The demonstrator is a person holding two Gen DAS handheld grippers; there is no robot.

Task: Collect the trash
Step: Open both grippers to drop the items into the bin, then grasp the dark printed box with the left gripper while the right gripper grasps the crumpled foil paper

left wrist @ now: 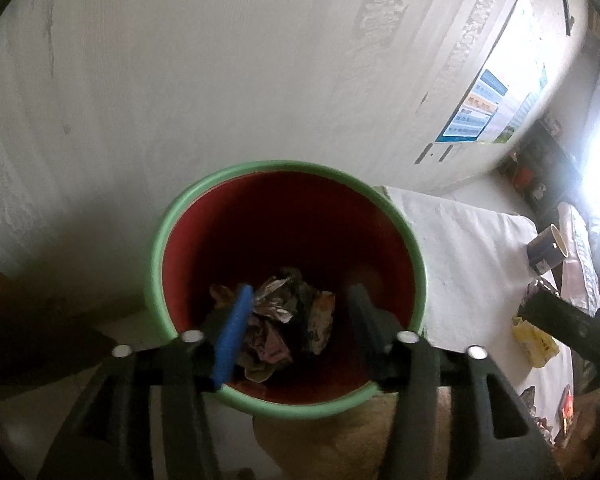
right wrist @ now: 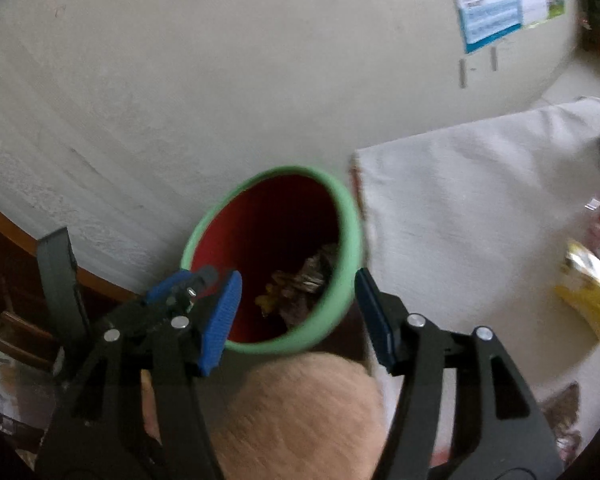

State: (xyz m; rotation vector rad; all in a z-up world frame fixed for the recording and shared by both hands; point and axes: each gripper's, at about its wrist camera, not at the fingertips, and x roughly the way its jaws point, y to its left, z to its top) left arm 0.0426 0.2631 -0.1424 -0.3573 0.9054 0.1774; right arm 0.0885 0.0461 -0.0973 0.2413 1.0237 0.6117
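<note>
While both grippers hang over the round red bin w/ green rim [left wrist: 156, 240], their jaws stand apart, nothing btwn the pads. Left gripper [left wrist: 296, 312] sits right above the bin mouth; crumpled foil and paper wrappers [left wrist: 276, 320] lie at the bottom. Right gripper [right wrist: 300, 300] straddles the bin's near rim. More trash, incl. a yellow packet [right wrist: 592, 296], lies on the white cloth [right wrist: 460, 200] beside the bin.

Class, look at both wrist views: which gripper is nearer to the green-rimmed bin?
Left. The left gripper hangs open directly over the green-rimmed bin's mouth, above the crumpled wrappers. The right gripper is open too, but farther back and off to one side.
</note>
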